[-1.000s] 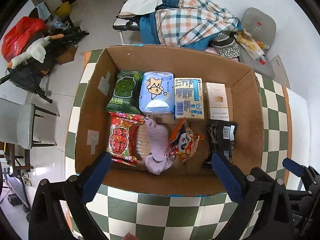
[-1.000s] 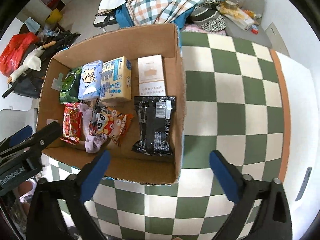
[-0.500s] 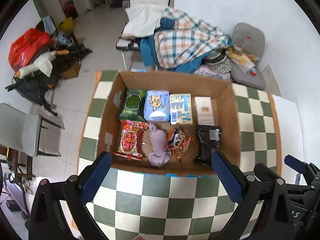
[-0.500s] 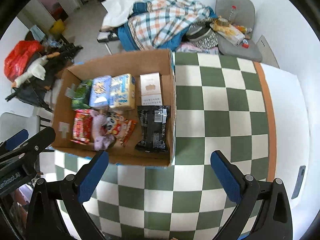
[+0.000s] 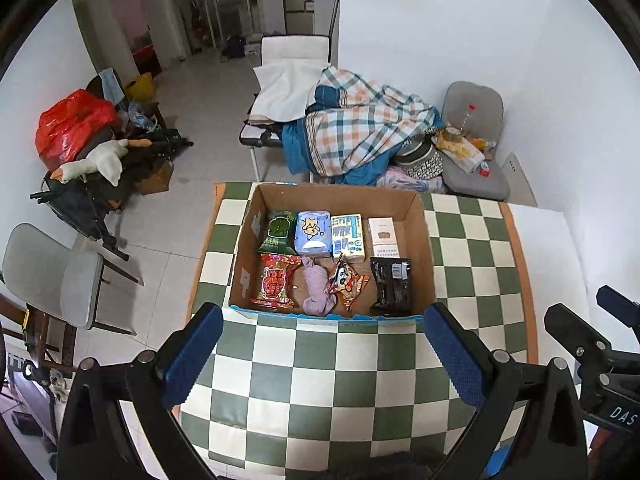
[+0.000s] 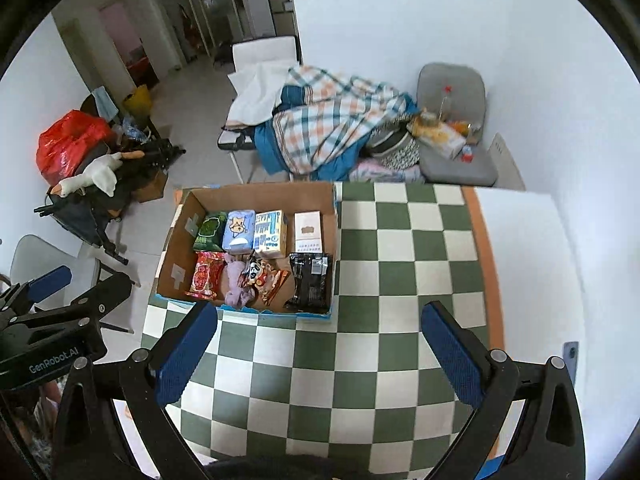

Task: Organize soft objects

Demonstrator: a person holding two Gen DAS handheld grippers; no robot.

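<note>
An open cardboard box (image 5: 425, 240) (image 6: 176, 236) stands on the green-and-white checkered table (image 5: 320, 376) (image 6: 400, 280). Inside lie a green packet (image 5: 279, 232), a blue tissue pack (image 5: 313, 234), a blue-white carton (image 5: 348, 237), a white box (image 5: 382, 236), a red snack bag (image 5: 274, 285), a lilac cloth (image 5: 317, 292), a panda snack bag (image 5: 347, 285) and a black pouch (image 5: 391, 286). My left gripper (image 5: 322, 358) hangs open high above the table's near side, holding nothing. My right gripper (image 6: 318, 354) is open too, to the right of the box.
Beyond the table stand a chair piled with plaid bedding (image 5: 360, 132), a grey cushion seat (image 5: 476, 168), a grey chair (image 5: 52, 276) at left, and a heap with a red bag (image 5: 72, 124) and a plush goose (image 5: 96, 162). A white wall (image 5: 560, 120) bounds the right.
Both grippers have risen and pulled back from the box, so it looks much smaller and more of the room shows. Both stay open and the box contents are unmoved.
</note>
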